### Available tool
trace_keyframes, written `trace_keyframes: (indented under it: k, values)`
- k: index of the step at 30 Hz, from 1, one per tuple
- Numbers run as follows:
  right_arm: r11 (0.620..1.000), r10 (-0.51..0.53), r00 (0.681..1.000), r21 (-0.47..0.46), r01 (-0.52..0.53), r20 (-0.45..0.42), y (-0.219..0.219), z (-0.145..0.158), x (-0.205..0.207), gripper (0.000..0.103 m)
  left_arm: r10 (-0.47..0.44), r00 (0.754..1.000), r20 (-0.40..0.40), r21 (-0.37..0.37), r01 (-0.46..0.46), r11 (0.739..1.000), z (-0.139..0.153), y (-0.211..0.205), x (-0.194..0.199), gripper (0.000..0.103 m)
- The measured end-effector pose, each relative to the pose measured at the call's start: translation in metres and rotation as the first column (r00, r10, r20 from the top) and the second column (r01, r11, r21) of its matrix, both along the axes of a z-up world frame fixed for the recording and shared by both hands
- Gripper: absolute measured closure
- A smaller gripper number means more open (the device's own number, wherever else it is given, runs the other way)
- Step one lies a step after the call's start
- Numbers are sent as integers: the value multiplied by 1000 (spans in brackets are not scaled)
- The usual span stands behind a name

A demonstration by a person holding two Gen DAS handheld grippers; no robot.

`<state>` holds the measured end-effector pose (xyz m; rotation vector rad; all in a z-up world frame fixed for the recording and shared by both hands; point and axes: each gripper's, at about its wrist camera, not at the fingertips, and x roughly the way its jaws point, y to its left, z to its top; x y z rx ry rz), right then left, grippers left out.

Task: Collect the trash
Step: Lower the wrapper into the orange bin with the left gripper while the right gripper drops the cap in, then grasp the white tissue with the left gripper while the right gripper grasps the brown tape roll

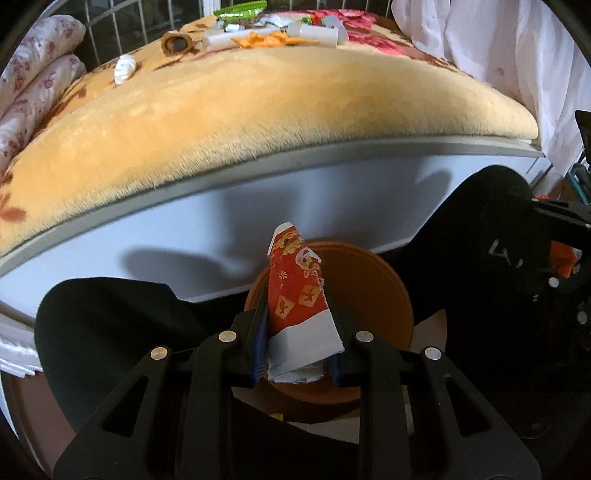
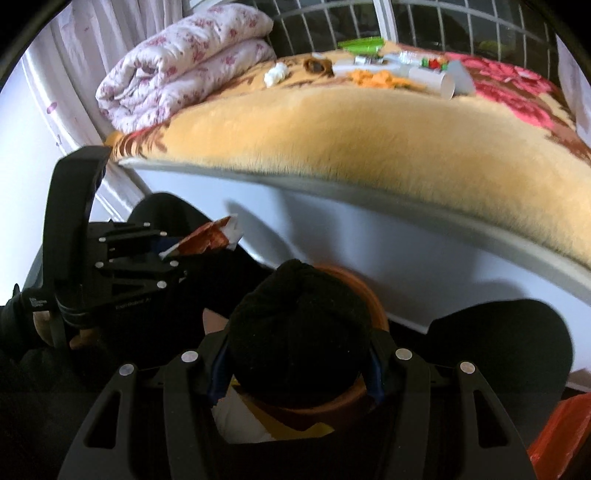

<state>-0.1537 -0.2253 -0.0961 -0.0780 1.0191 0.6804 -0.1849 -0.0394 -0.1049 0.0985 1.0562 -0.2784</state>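
Holding: your left gripper [image 1: 297,332] is clamped on a red and white printed wrapper [image 1: 299,295], flattened, its torn end sticking up past the fingertips.
Below the wrapper: a round brown bin [image 1: 369,291] sits on the floor just in front of the white bed side [image 1: 184,236]; the wrapper hangs over its near edge.
Right gripper: your right gripper [image 2: 299,365] grips a black bundle of soft material [image 2: 299,332], the pads pressing on both its sides, over the same brown bin [image 2: 354,280].
Left gripper from the right view: it shows at the left [image 2: 173,254], the wrapper [image 2: 210,236] poking out of it.
Bed top: a plush yellow blanket [image 1: 258,122] with red flowers at the far end.
Remaining trash: at the far edge of the blanket lie a crumpled white tissue [image 1: 125,68], a brown ring-shaped piece [image 1: 177,43], orange scraps [image 1: 266,40], white paper tubes [image 1: 317,32] and a green packet [image 1: 240,9].
Bedding: a folded floral quilt [image 2: 184,66] lies at the blanket's far left corner.
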Motion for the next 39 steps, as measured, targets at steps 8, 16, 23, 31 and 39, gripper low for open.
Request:
trace_keyframes:
  k: [8,16,23,31,39]
  values:
    - [999,13,997,-52,-17,-70,4,-35,9,47,-2,997,-82,7,3,1000,-25,-4,9,78]
    - [994,50,990,-90,-62,-132,14,-61,20,39,-19,987,-157,28,24,999,-46,-4,20,63]
    - [995,38,990,-82,-49,-134,9,-61,26,24,5,974,-228,49,6,999,-63,-3,29,29]
    - [998,5,992,-56,-13,-129,-5,-58,32,24,25,974,-224,44,-16,999,-56,5,35,29]
    - [999,-33,997,-1,33,-70,-14,-42,45,19,144,984,104,31,-148,989,68,55,75,22]
